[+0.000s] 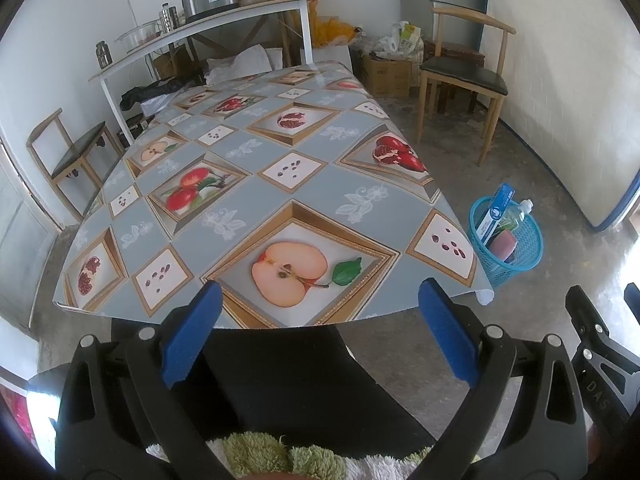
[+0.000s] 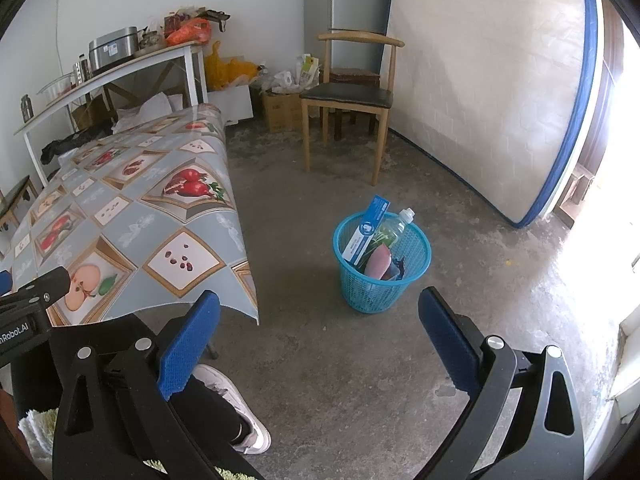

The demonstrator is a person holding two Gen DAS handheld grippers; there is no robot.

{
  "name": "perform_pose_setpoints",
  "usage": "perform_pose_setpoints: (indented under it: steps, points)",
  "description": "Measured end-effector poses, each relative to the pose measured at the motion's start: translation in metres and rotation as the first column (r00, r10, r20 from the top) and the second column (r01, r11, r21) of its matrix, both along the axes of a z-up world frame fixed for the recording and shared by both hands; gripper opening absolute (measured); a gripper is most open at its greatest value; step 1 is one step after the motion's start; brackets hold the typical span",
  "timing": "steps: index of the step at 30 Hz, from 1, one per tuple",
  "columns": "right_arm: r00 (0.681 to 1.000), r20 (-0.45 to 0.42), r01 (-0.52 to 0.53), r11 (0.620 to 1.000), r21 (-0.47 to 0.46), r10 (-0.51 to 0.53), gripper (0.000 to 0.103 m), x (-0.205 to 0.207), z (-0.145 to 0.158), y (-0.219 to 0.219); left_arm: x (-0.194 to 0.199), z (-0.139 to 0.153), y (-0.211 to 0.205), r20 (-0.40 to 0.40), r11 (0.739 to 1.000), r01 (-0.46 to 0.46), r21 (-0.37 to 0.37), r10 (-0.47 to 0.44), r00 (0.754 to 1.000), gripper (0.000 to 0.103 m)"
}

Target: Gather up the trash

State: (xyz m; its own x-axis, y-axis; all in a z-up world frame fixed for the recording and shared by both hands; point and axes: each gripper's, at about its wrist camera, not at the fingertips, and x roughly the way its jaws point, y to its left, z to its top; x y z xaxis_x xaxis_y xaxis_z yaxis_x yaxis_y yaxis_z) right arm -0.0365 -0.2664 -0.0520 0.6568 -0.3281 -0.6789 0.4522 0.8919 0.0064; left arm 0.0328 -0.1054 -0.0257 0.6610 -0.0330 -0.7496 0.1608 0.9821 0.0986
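A blue mesh trash basket [image 2: 380, 280] stands on the concrete floor to the right of the table; it also shows in the left wrist view [image 1: 516, 256]. Inside it are a blue and white box [image 2: 366, 230], a plastic bottle [image 2: 394, 228] and a pinkish packet [image 2: 380, 262]. My left gripper [image 1: 320, 332] is open and empty, held over the near edge of the table [image 1: 240, 184], which bears a fruit-pattern cloth. My right gripper [image 2: 320, 340] is open and empty, held above the floor in front of the basket.
A wooden chair [image 2: 348, 96] stands beyond the basket, with boxes and bags behind it. A mattress [image 2: 500, 92] leans on the right wall. Another chair [image 1: 72, 156] stands left of the table. A white shelf table [image 1: 200, 28] with a cooker stands at the back. My leg and shoe [image 2: 232, 412] are below.
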Motion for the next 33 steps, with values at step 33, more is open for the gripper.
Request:
perform_pose_setpoints:
  steps: [33]
  points:
    - [1.0, 0.005, 0.007, 1.0, -0.006, -0.007, 0.097, 0.0007, 0.0042, 0.0012, -0.0006, 0.0002, -0.0015, -0.008, 1.0, 0.0, -0.005, 0.0, 1.0, 0.094]
